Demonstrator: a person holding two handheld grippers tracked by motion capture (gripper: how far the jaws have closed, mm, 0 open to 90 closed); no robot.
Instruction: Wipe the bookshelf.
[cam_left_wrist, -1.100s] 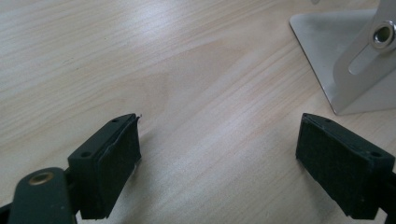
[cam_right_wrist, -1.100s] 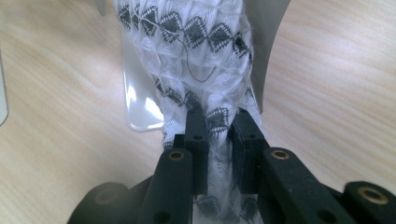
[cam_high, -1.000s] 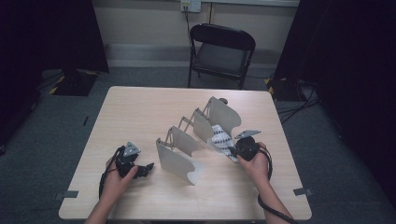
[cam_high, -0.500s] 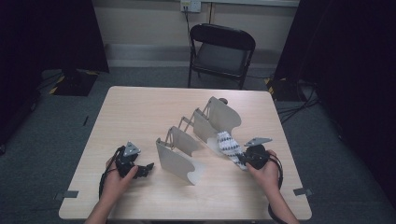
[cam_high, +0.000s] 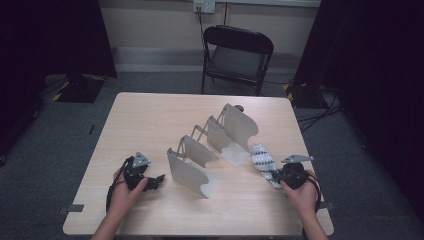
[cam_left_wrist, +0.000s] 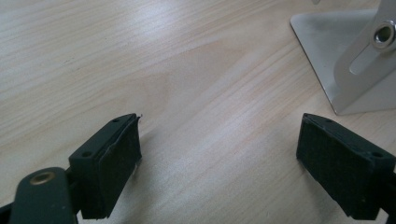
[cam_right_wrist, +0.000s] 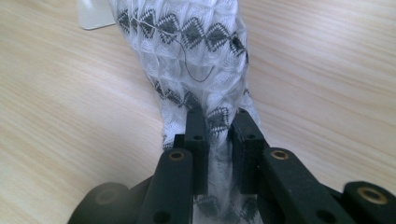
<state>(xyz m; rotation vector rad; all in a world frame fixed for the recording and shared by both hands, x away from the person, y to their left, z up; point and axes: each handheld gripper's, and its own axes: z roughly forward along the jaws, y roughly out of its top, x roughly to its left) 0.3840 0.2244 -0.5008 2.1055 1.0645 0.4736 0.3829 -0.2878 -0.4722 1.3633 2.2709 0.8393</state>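
A white cloth with a dark diamond pattern (cam_high: 262, 159) (cam_right_wrist: 196, 51) lies stretched on the wooden table (cam_high: 150, 120), right of a metal rack of several upright plates (cam_high: 212, 145). My right gripper (cam_high: 281, 176) (cam_right_wrist: 218, 122) is shut on the near end of that cloth, which bunches up between the two pads. At the table's front left my left gripper (cam_high: 156, 181) (cam_left_wrist: 219, 154) rests low over bare wood, jaws open with nothing between them. The foot of the rack's nearest plate (cam_left_wrist: 348, 60) lies just beyond its right jaw.
A black folding chair (cam_high: 236, 55) stands behind the table's far edge. Cables (cam_high: 320, 112) trail over the grey floor at the right, and dark curtains close both sides. Tape marks (cam_high: 75, 207) sit by the table's front corners.
My right gripper has pulled the patterned cloth away from the rack, to the right and toward the front edge. The left gripper has stayed where it was.
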